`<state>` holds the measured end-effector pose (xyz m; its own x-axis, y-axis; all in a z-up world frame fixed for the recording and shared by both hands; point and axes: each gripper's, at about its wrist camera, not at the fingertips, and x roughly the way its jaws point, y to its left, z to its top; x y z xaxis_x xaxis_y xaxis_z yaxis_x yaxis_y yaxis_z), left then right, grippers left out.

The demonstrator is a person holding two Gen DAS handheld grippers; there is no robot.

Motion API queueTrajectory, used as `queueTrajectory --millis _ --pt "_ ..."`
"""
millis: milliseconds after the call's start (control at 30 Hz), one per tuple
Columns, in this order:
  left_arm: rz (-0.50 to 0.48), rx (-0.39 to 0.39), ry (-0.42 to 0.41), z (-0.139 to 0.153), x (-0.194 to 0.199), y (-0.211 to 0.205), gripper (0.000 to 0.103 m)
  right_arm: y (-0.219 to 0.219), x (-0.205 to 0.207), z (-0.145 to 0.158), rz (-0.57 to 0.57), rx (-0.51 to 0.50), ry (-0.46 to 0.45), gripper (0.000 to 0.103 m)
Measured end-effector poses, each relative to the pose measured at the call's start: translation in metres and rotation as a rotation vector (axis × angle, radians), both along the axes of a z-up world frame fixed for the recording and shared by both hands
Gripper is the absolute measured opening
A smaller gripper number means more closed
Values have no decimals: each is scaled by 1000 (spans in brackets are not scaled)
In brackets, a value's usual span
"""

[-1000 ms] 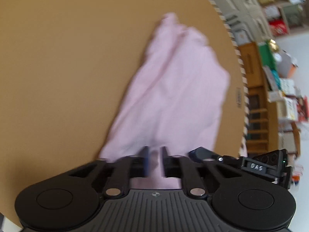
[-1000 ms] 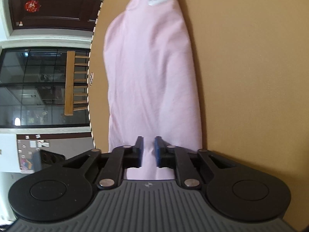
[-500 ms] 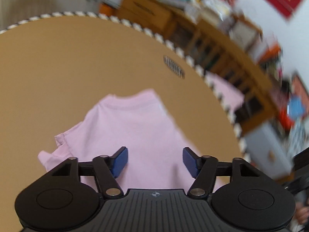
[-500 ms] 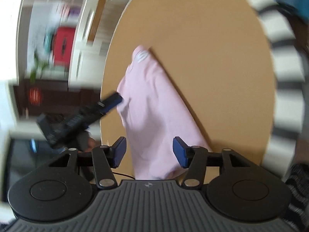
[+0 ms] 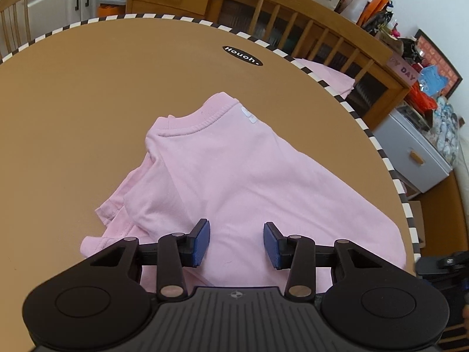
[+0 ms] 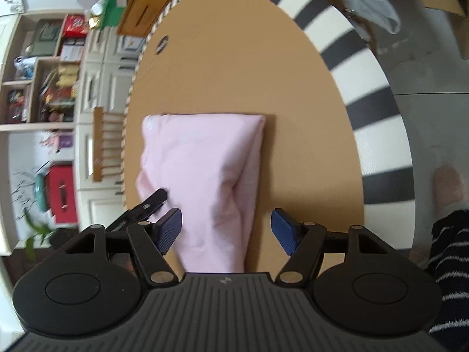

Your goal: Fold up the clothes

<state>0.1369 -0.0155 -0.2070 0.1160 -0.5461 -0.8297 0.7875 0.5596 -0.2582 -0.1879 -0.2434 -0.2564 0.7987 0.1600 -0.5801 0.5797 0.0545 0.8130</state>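
Observation:
A pink T-shirt (image 5: 234,182) lies folded lengthwise on the round tan table (image 5: 73,111), collar at the far end, a sleeve bunched at its left. My left gripper (image 5: 236,243) is open and empty just above the shirt's near part. In the right wrist view the same shirt (image 6: 202,173) lies as a long folded strip on the table (image 6: 307,117). My right gripper (image 6: 226,230) is open and empty above the shirt's near end. The left gripper's tip (image 6: 152,201) shows at the left of that view.
The table has a black-and-white striped rim (image 5: 378,146) and a black oval label (image 5: 242,55). Another pink garment (image 5: 328,76) lies beyond the far right edge. Wooden chairs (image 5: 307,29) and cabinets stand behind. A person's striped sleeve (image 6: 448,264) is at the right.
Both grippers were shut on the shirt one second ago; they have let it go, opened wide and drawn back. The shirt now lies flat on the table.

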Motion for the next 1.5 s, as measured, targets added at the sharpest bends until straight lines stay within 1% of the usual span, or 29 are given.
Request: queueTrajectory --millis 67,133,200,267,367,433,467,500,533,567,600,667,700,733,767,833,933,1067,1133,1200,1233,1267,1300,1333,1367,1433,1500 --pt "-12 -2 7 -3 3 -2 44 5 4 -7 -46 -1 -19 65" --pt "-19 -5 13 -5 5 -4 44 9 11 -13 -86 -5 -29 60" --pt "-24 -8 21 -6 7 -5 44 11 17 -17 -103 -32 -20 43" --pt "-27 -12 30 -8 10 -6 44 10 23 -19 -110 -57 -8 37" --pt "-19 -30 59 -11 15 -5 44 8 32 -21 -128 -61 -12 36" --pt "-7 -48 86 -13 20 -4 44 9 42 -18 -114 -99 -1 35" --pt "2 -58 103 -14 22 -3 44 10 46 -15 -99 -129 18 26" --pt "15 -65 134 -14 27 -1 45 11 47 -11 -78 -166 54 10" --pt "28 -73 167 -14 31 1 49 11 49 -8 -59 -192 76 10" --pt "48 -88 206 -12 38 5 56 10 51 -6 -45 -199 77 10" --pt "72 -115 234 -8 45 11 61 8 51 -5 -32 -201 76 10" --pt "95 -169 247 2 63 26 80 0 49 -5 -14 -190 73 10" --pt "98 -176 233 6 72 31 85 -3 48 -4 -12 -193 79 10" --pt "102 -164 212 9 81 35 88 -7 47 -2 -9 -197 85 10" --pt "103 -140 195 10 91 36 88 -10 46 -1 -7 -200 91 10" --pt "94 -96 215 4 111 33 89 -17 44 0 -2 -204 100 10" --pt "59 -67 322 -14 131 20 88 -20 38 4 14 -201 105 10" --pt "-86 -52 327 -25 131 -11 84 -20 35 7 20 -209 113 10" --pt "-126 -46 335 -26 131 -25 83 -21 35 6 24 -205 115 10" --pt "-163 -40 332 -27 126 -39 78 -21 35 5 25 -198 116 10" --pt "-198 -28 310 -27 120 -46 70 -22 36 5 25 -195 115 10" --pt "-232 -8 266 -26 112 -52 67 -22 37 5 28 -194 115 10" --pt "-266 13 221 -24 105 -58 61 -23 37 5 31 -194 115 10" --pt "-283 39 193 -24 97 -60 34 -23 38 5 33 -194 115 11" --pt "-278 52 185 -24 94 -61 26 -23 38 5 35 -195 115 11" --pt "-266 77 170 -24 90 -64 23 -23 38 6 38 -198 116 11" --pt "-293 102 121 -21 80 -64 21 -23 39 7 42 -210 120 11"
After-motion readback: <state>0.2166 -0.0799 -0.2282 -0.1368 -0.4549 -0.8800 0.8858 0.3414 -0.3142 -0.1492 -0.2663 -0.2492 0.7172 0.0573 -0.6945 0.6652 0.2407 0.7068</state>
